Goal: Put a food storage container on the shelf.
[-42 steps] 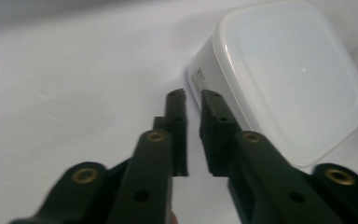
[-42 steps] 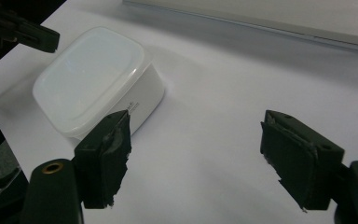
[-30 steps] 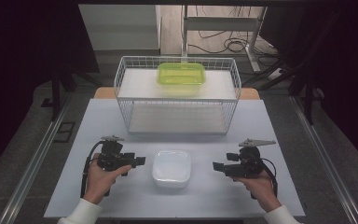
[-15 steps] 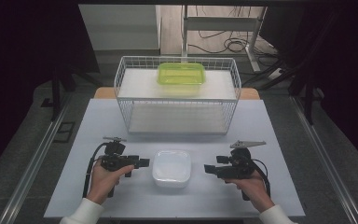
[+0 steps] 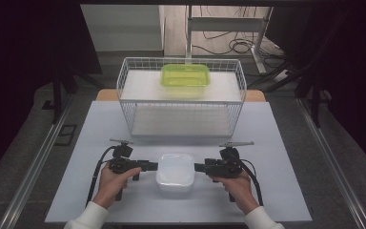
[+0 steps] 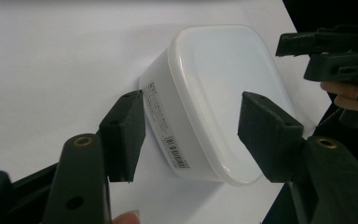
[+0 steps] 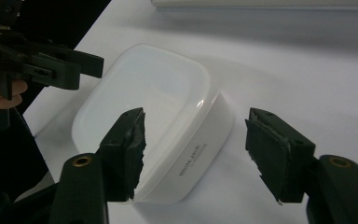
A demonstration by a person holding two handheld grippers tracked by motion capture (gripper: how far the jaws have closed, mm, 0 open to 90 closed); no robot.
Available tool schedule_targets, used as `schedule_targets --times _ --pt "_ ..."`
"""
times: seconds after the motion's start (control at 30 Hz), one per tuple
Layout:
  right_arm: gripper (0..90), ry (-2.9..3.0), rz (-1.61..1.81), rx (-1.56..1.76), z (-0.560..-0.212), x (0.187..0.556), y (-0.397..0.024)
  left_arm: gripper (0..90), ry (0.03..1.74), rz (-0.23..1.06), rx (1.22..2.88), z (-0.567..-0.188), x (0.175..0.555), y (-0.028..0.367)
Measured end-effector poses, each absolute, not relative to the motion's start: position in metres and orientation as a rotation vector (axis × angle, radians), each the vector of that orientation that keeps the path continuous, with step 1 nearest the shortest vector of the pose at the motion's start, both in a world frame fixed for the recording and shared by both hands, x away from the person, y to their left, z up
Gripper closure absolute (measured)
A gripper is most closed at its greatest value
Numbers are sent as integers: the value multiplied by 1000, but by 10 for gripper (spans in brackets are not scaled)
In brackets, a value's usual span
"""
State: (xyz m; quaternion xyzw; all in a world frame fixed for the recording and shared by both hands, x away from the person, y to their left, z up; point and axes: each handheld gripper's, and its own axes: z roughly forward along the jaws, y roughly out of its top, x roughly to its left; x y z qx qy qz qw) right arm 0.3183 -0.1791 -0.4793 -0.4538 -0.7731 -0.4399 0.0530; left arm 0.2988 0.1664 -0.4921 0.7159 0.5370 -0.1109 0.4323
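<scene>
white lidded box (image 5: 175,171) set on table (image 5: 76,191), near front edge, flanked by left gripper (image 5: 153,166) and right gripper (image 5: 198,167). both jaw pairs open, straddling box ends; right jaws just been closing, nothing pinched yet. step judged: two-sided grasp being lined up. next: both pairs to be closed on rim evenly.

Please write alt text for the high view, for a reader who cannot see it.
A white lidded container sits on a white table between the left hand-held gripper and right hand-held gripper, each pointing at one side. Behind stands a white wire basket holding a green container.
</scene>
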Motion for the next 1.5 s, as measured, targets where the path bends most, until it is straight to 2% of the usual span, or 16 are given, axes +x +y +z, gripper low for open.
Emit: schedule_targets --times 0.53,0.8,1.0,1.5 --pt "526 -2232 -1285 -1353 -496 322 -172 520 1351 -371 1718 -502 300 165" --pt "613 -2179 -1279 -1355 -497 321 -171 658 1347 -449 1710 -507 301 161" --pt "680 -2025 -1281 -1418 -502 321 -177 688 1363 -437 1706 -504 297 162" --pt "759 -2064 -1345 -1385 -493 315 -182 776 1324 -409 1675 -497 287 163"
